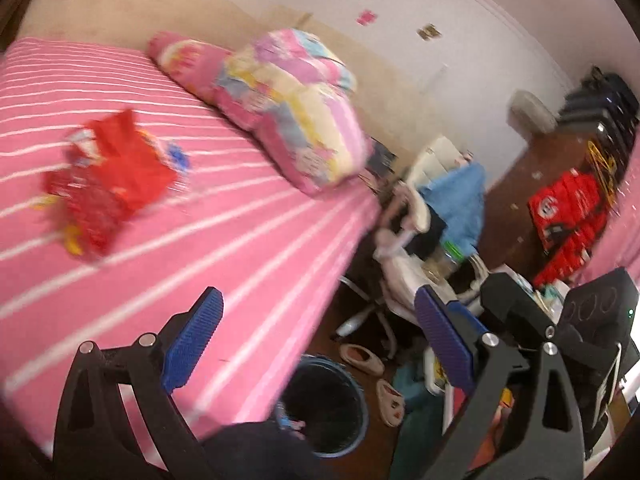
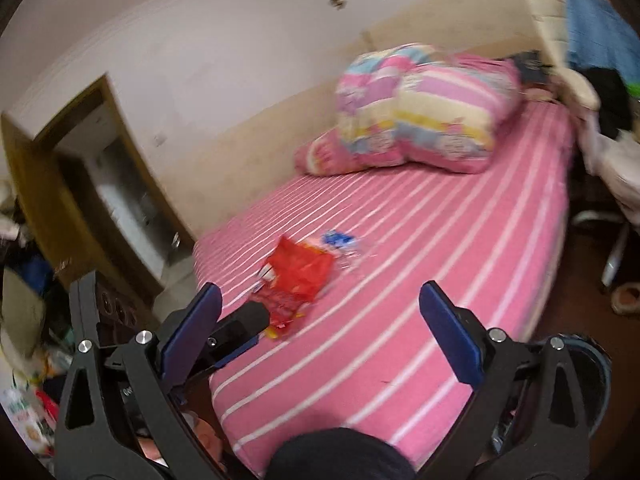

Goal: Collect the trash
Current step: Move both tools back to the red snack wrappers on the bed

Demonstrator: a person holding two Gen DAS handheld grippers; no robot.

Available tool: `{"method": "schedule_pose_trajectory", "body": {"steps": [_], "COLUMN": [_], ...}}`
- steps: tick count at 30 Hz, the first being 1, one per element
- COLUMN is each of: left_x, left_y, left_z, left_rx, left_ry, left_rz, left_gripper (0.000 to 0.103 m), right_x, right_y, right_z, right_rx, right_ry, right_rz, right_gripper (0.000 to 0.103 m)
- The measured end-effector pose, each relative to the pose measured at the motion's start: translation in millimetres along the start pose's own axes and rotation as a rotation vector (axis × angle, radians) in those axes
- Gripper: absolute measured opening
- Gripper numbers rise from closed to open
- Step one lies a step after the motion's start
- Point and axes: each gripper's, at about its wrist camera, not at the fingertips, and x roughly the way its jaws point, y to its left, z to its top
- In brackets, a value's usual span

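Red snack wrappers (image 1: 108,184) lie in a small pile on the pink striped bed (image 1: 224,248), with a blue and clear wrapper (image 1: 178,158) beside them. In the right wrist view the red wrappers (image 2: 298,276) and the blue wrapper (image 2: 340,240) lie mid-bed. My left gripper (image 1: 320,344) is open and empty, above the bed's edge and a dark round trash bin (image 1: 326,404) on the floor. My right gripper (image 2: 320,336) is open and empty, above the near end of the bed. The bin's rim (image 2: 592,364) shows at lower right there.
A folded pink patterned quilt (image 2: 420,112) and pillow (image 1: 188,60) lie at the bed's head. A cluttered chair with blue cloth (image 1: 452,200), slippers (image 1: 362,356) and a red pack (image 1: 568,216) stand on the floor. A wooden doorway (image 2: 96,184) is at left.
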Motion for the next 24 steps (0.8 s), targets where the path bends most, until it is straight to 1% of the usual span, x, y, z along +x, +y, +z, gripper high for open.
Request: {"method": "schedule_pose_trajectory", "body": {"steps": [3, 4, 8, 11, 13, 15, 17, 19, 20, 22, 24], "left_x": [-20.3, -23.8, -35.6, -34.3, -30.1, -26.0, -19.1, -12.7, -8.2, -4.0, -1.0], "left_y": [42.3, 56.7, 117.9, 149.7, 174.5, 193.8, 211.3, 220.5, 226.4, 234.9, 244.6], "left_z": [8.7, 11.2, 16.3, 20.5, 22.9, 26.7, 30.8, 32.3, 32.9, 33.6, 34.0], "left_rx": [-0.026, -0.041, -0.129, -0.167, -0.213, -0.251, -0.274, -0.271, -0.277, -0.299, -0.325], "left_ry": [-0.027, -0.030, -0.015, -0.010, 0.003, 0.014, 0.032, 0.053, 0.066, 0.080, 0.085], "left_rz": [0.072, 0.098, 0.179, 0.222, 0.254, 0.273, 0.307, 0.339, 0.353, 0.356, 0.358], "left_gripper": [0.094, 0.094, 0.094, 0.094, 0.094, 0.094, 0.094, 0.094, 0.094, 0.094, 0.094], "right_x": [31.3, 48.8, 95.0, 130.1, 150.7, 169.1, 186.8, 204.1, 213.4, 228.6, 246.3], "right_y": [26.5, 38.8, 70.0, 87.0, 91.8, 93.1, 93.1, 93.4, 93.2, 95.9, 99.9], "right_z": [-8.0, -13.1, -33.6, -47.9, -53.2, -59.8, -70.1, -76.1, -77.0, -77.5, -81.2], "right_rx": [-0.055, -0.086, -0.177, -0.236, -0.245, -0.246, -0.275, -0.301, -0.300, -0.322, -0.383], "right_ry": [0.034, 0.055, 0.111, 0.146, 0.166, 0.174, 0.174, 0.212, 0.229, 0.242, 0.255], "right_rz": [0.031, 0.049, 0.078, 0.094, 0.101, 0.111, 0.097, 0.066, 0.072, 0.077, 0.060], "right_gripper": [0.098, 0.098, 0.098, 0.098, 0.098, 0.098, 0.098, 0.098, 0.098, 0.098, 0.098]}}
